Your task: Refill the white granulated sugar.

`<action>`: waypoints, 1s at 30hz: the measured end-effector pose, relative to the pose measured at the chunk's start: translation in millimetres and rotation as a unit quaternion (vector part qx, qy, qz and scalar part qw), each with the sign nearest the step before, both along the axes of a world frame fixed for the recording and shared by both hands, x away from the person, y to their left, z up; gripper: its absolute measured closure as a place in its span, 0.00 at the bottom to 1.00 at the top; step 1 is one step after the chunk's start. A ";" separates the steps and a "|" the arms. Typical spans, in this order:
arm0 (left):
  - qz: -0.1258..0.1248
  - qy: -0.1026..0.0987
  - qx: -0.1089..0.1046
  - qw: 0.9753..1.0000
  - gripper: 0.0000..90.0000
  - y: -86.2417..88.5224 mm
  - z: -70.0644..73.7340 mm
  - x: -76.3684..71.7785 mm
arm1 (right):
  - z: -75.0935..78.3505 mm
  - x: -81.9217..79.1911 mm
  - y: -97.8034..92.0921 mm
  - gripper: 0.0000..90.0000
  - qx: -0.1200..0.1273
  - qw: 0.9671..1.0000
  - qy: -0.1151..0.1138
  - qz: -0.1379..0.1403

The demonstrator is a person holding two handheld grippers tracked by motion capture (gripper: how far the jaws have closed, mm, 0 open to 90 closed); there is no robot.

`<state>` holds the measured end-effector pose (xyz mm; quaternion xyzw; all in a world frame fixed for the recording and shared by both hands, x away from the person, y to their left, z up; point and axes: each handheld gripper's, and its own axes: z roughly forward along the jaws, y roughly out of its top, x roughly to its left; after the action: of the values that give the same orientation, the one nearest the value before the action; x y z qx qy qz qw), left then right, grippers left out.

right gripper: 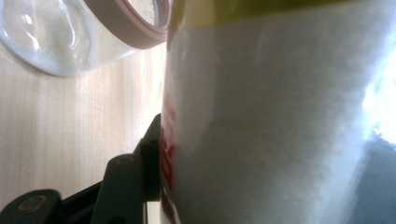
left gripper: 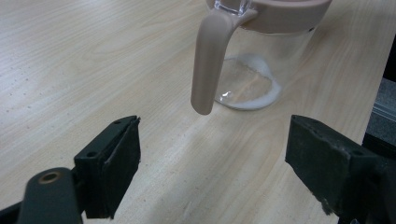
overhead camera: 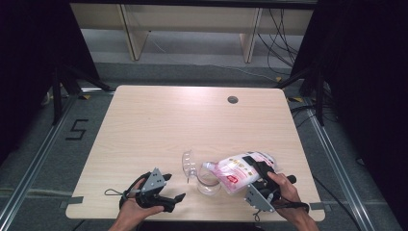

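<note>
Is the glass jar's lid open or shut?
Open: the clear lid stands flipped up at the jar rim, and the bag tips toward its mouth.

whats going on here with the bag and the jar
A person is pouring white powder from a pink and white bag into a clear glass pitcher near the front edge of the wooden table. The right gripper is clamped on the tilted bag, its mouth at the pitcher's rim. The left gripper waits open beside the pitcher's handle. A thin layer of powder covers the bottom.
</note>
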<state>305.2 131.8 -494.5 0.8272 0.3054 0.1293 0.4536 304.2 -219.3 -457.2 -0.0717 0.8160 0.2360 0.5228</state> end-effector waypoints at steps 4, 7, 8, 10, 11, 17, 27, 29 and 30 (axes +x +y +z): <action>-0.004 0.000 -0.014 1.000 0.20 -1.8 -1.5 -0.3 | 2.8 -0.3 1.4 0.55 -0.033 0.999 -0.028 0.013; 0.001 0.003 -0.010 1.000 0.20 -1.3 -0.9 -0.6 | -0.6 -2.0 1.9 0.56 -0.043 0.998 -0.035 -0.002; 0.001 0.003 -0.012 1.000 0.20 -1.4 -1.0 -0.3 | 0.9 -2.3 2.7 0.56 -0.059 0.997 -0.041 0.001; -0.008 -0.005 -0.010 1.000 0.20 -0.7 -1.1 1.4 | -0.6 -3.4 3.2 0.56 -0.057 0.998 -0.039 -0.002; 0.001 0.005 -0.020 1.000 0.20 -1.9 -2.1 -0.1 | 1.1 -2.7 4.2 0.56 -0.071 0.996 -0.057 0.006; 0.001 0.006 -0.016 1.000 0.20 -2.0 -1.9 -0.3 | 3.7 -1.5 7.2 0.56 -0.117 0.989 -0.084 0.023; 0.001 0.005 -0.016 1.000 0.20 -2.3 -1.9 -0.3 | 3.3 -2.5 10.7 0.56 -0.157 0.981 -0.108 0.025; 0.004 0.004 -0.017 1.000 0.20 -2.9 -2.6 -0.4 | 3.8 -2.3 11.1 0.56 -0.166 0.979 -0.117 0.028; 0.003 0.003 -0.016 1.000 0.20 -3.0 -2.6 -0.4 | 2.8 -3.3 10.6 0.56 -0.164 0.980 -0.112 0.021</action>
<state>304.8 128.8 -497.0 0.8192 0.3113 0.1227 0.4658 300.9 -208.7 -454.5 -0.1992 0.7781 0.1001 0.5873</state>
